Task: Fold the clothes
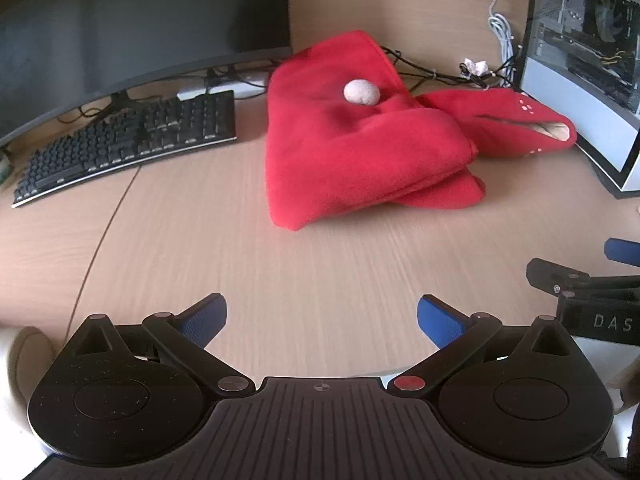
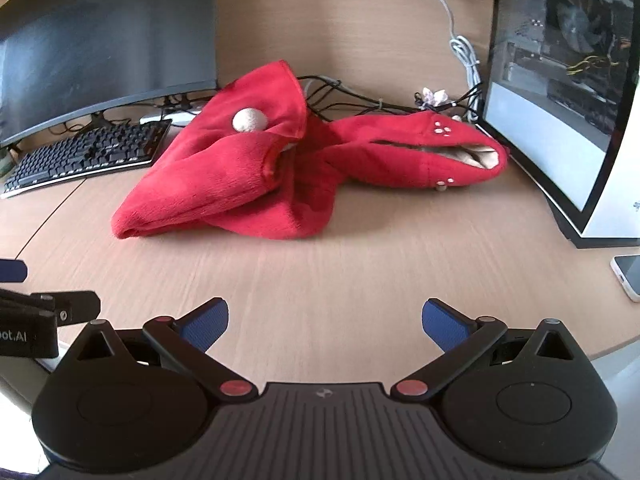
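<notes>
A red fleece garment (image 1: 360,148) (image 2: 240,176) lies crumpled on the wooden desk (image 1: 280,272) (image 2: 340,272), with a whitish pompom (image 1: 361,92) (image 2: 250,119) on top. Its hood-like part (image 1: 520,124) (image 2: 420,152) with a beige lining stretches to the right. My left gripper (image 1: 322,320) hovers open over bare desk in front of the garment, nothing between its blue pads. My right gripper (image 2: 325,322) is likewise open and empty, well short of the cloth. Each gripper shows at the edge of the other's view.
A black keyboard (image 1: 128,144) (image 2: 84,156) and a dark monitor (image 1: 132,20) (image 2: 104,40) stand at the left back. A computer case (image 1: 588,60) (image 2: 568,92) stands at the right, cables (image 1: 440,72) (image 2: 360,100) behind the garment. A white phone (image 2: 628,276) lies near the right edge.
</notes>
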Demonstrator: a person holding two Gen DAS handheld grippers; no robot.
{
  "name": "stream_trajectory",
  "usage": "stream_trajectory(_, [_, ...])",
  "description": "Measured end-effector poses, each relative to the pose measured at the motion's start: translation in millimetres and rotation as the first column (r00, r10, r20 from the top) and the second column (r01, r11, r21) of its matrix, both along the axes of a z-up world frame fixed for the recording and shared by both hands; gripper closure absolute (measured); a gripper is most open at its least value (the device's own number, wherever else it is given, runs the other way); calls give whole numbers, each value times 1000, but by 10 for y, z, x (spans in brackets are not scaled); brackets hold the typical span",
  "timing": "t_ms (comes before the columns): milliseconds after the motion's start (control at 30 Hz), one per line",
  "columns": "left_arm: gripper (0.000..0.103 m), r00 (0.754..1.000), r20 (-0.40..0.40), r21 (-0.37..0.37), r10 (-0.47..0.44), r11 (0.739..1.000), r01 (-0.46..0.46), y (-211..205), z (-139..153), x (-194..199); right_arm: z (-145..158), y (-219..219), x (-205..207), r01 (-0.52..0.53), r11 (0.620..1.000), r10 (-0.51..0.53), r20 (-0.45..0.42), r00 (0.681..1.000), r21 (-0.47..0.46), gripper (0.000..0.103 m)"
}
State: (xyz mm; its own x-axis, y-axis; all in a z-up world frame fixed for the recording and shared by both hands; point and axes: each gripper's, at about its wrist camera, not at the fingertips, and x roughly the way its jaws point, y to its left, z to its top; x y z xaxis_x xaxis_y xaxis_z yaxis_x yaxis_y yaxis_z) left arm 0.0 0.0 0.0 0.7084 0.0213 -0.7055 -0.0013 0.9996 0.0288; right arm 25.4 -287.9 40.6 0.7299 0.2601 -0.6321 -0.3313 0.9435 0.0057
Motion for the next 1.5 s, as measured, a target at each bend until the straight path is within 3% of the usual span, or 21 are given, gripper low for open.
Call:
stream_trajectory(200, [0, 1000, -26, 0, -14, 1000, 14, 8, -3, -29, -25, 112, -124, -5, 1000, 5, 0, 1000, -28, 0])
stream_trajectory(267, [0, 1000, -10, -7, -9, 1000, 9, 42, 16, -70, 30, 115, -89, -20, 999, 20, -23, 1000, -29, 0])
stream_trajectory(800, [0, 999, 34, -36, 10, 999, -9, 138, 139, 72, 117, 135, 38, -19, 999, 21, 34, 999, -41, 0])
stream_trajectory(1500, [0, 999, 49, -10, 7, 1000, -6, 13, 138, 155, 83, 29, 117, -9, 1000, 9, 10, 1000, -22, 0])
